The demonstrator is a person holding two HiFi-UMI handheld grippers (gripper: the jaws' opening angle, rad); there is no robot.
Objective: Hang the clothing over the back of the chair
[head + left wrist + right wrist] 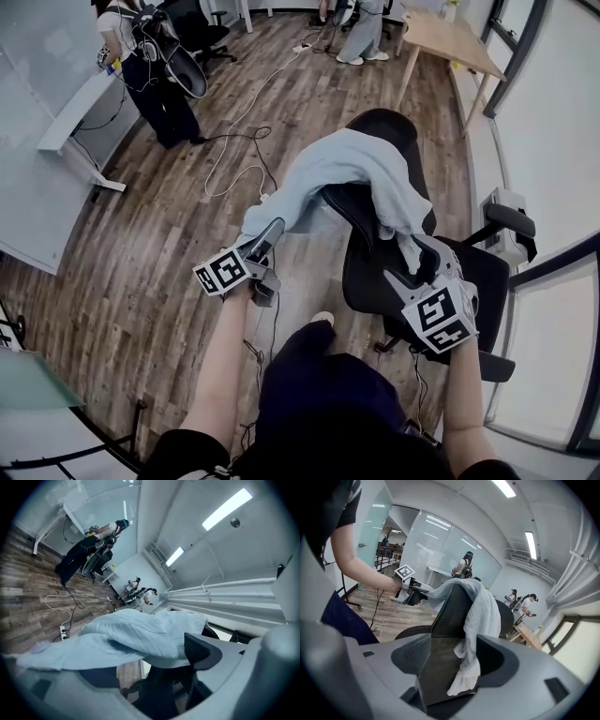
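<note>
Two grippers on the job, one to each side of the chair [370,272].

- Left gripper [273,232]: fingers spread wide, nothing pinched. The garment [347,164] reaches out from ahead of them, and its loose hem lies across the lower finger, seemingly resting rather than gripped.
- Right gripper [422,264]: fingers half closed. The side edge of the chair back [440,634] and the dangling sleeve end [464,681] fill the gap between them. Looks clamped, with the sleeve pressed to the frame.
- Garment: pale blue, draped over the top of the back, just beyond both sets of fingertips. The bulk hangs toward the left fingers.

Judgement: the drape is mostly made, and the step in hand is letting go cleanly.

- Draw the left fingers straight back and slightly down, so the hem slides off instead of catching.
- Watch that the heavier left side doesn't pull the cloth off the top.
- Keep the right hold until the left is clear, then part those fingers without tugging the sleeve.
</note>
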